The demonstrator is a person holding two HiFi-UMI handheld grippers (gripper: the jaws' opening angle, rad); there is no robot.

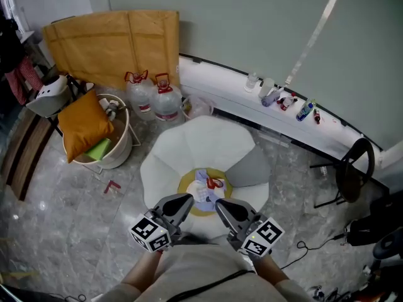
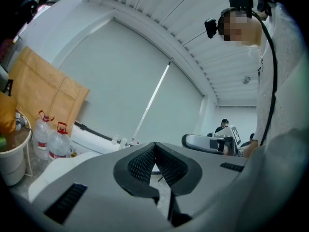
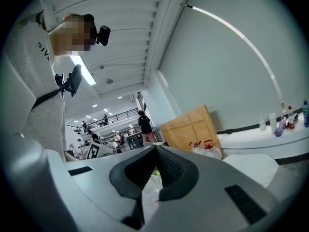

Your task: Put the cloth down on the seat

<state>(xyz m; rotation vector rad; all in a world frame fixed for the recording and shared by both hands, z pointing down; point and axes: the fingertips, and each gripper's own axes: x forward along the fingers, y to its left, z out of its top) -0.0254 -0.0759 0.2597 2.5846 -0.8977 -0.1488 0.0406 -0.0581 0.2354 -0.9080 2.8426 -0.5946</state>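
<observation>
1. Grey marbled floor (image 1: 63,219) all round, with a white petal-shaped seat (image 1: 208,137) spread out ahead of both sets of jaws and a yellow round pad (image 1: 184,186) at its middle.
2. Crumpled on that pad, the cloth (image 1: 205,189), pale with a red patch: just beyond the jaw tips and between them, touching neither (so already down on the seat, by the look of it).
3. Likely light, soft and limp, with no stiffness to keep a shape, so apt to droop and trail from any grip. Not fragile, and probably not slippery, judging by the rumpled folds.
4. Best taken at a raised fold or bunched edge nearest the tips, pinching through more than one layer. Probably too thin to catch cleanly off the pad as a flat single layer.
5. On the left gripper (image 1: 187,198), jaws pressed together tip to tip, with nothing between the pads.
6. On the right gripper (image 1: 219,202), likewise closed tip to tip, pinching nothing, clear of the cloth.
7. No hold on anything at present. Would need spreading before any fresh grasp.
</observation>
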